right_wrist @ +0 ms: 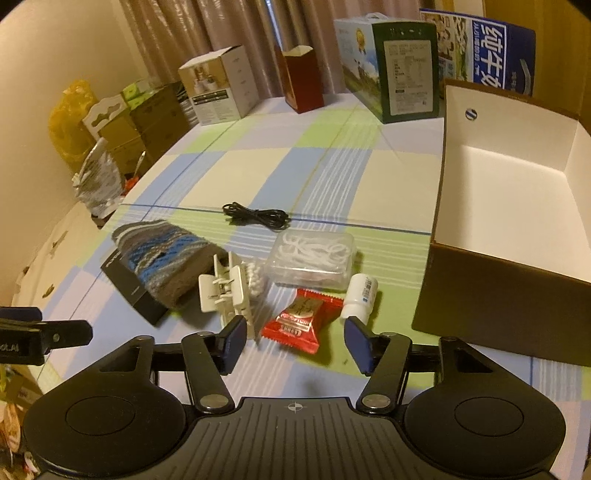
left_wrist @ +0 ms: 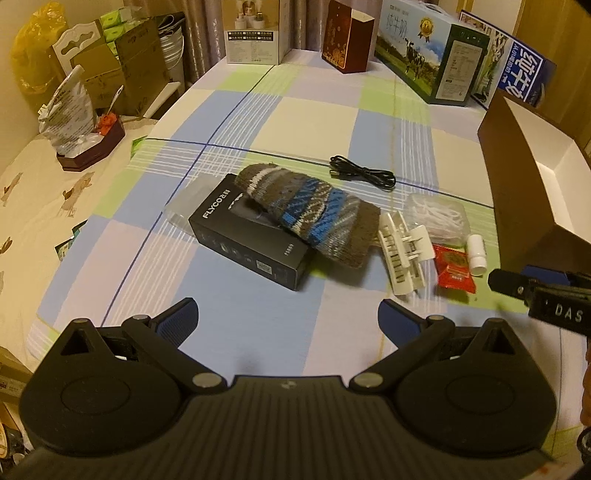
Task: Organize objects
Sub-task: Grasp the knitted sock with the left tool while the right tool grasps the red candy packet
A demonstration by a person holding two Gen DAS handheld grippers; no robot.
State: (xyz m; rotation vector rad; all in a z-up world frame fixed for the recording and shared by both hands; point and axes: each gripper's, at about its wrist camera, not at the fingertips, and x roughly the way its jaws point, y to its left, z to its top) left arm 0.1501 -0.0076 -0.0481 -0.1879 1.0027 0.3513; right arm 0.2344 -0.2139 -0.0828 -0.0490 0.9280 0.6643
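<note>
Both tongs (left_wrist: 288, 314) (right_wrist: 295, 334) apart over checked cloth (left_wrist: 314, 110), curtains (right_wrist: 207, 29) behind

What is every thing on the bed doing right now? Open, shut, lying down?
brown box: open, empty.
knit hat: lying across the black box.
black box: shut, lying flat.
cable: bundled, lying loose.
hair clip: lying on its side.
red packet: sealed, flat.
white bottle: capped, lying down.
left gripper: open, empty.
right gripper: open, empty.
</note>
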